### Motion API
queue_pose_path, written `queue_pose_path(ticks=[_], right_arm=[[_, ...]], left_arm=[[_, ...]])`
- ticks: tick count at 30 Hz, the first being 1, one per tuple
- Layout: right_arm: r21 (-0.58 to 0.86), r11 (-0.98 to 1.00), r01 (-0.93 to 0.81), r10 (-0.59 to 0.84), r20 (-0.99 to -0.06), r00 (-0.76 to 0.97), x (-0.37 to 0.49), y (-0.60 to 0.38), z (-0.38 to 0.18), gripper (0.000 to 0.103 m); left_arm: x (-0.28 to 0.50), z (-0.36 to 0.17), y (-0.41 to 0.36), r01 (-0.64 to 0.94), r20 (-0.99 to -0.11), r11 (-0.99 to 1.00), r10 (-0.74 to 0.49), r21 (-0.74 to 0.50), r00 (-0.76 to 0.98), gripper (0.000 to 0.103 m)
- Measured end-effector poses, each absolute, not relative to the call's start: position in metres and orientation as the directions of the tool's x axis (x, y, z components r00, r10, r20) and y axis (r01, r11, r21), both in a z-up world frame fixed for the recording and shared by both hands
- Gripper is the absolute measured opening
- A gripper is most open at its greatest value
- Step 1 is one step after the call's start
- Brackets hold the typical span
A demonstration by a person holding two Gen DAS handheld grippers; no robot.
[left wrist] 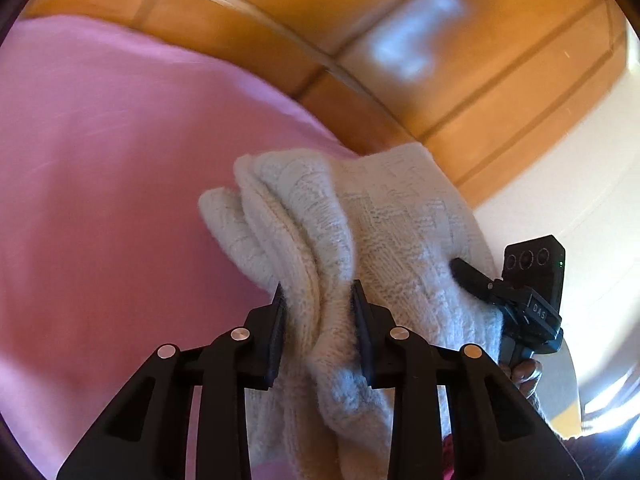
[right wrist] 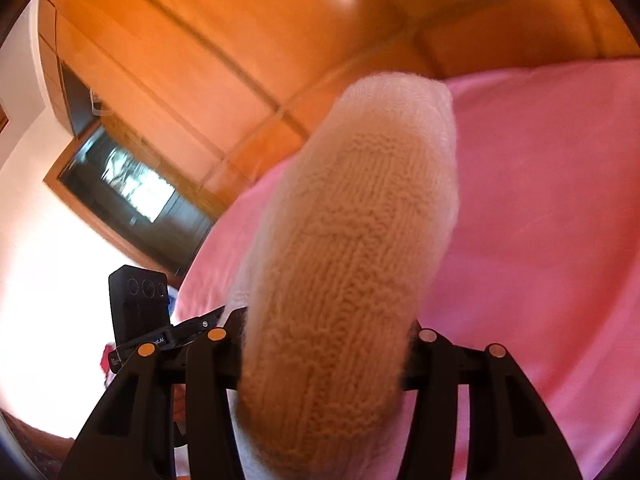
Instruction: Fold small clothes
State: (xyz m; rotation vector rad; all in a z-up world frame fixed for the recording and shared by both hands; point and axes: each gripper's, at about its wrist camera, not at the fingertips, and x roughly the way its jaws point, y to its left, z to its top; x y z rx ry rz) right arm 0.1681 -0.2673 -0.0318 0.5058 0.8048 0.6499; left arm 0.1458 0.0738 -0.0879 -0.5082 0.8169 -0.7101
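Observation:
A cream knitted garment point(left wrist: 360, 240) hangs bunched in the air above a pink bedsheet point(left wrist: 100, 200). My left gripper point(left wrist: 318, 304) is shut on a gathered fold of it. In the left wrist view my right gripper point(left wrist: 500, 288) shows at the right, at the garment's other edge. In the right wrist view the same knit point(right wrist: 340, 260) fills the middle and covers both fingers of my right gripper point(right wrist: 328, 344), which is shut on it. The left gripper point(right wrist: 160, 332) shows at the lower left there.
The pink sheet point(right wrist: 540, 220) covers the bed under both grippers. Orange wooden wardrobe panels point(left wrist: 440, 60) stand behind it. A dark framed screen point(right wrist: 132, 196) hangs on the white wall at the left of the right wrist view.

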Motion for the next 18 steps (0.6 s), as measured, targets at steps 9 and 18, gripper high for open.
queue_pose_path(ticks=[9, 18], right_arm=[[0.55, 0.835, -0.016, 0.39, -0.571, 0.723, 0.139, -0.432, -0.051, 0.055], [0.543, 0.819, 0.187, 0.264, -0.646, 0.716, 0.115, -0.472, -0.102, 0.09]], left_arm=[[0.202, -0.064, -0.124, 0.583, -0.598, 0.68, -0.71, -0.445, 0.371, 0.015], [0.193, -0.095, -0.178, 0.505, -0.761, 0.847, -0.437, -0.169, 0.479, 0.006]])
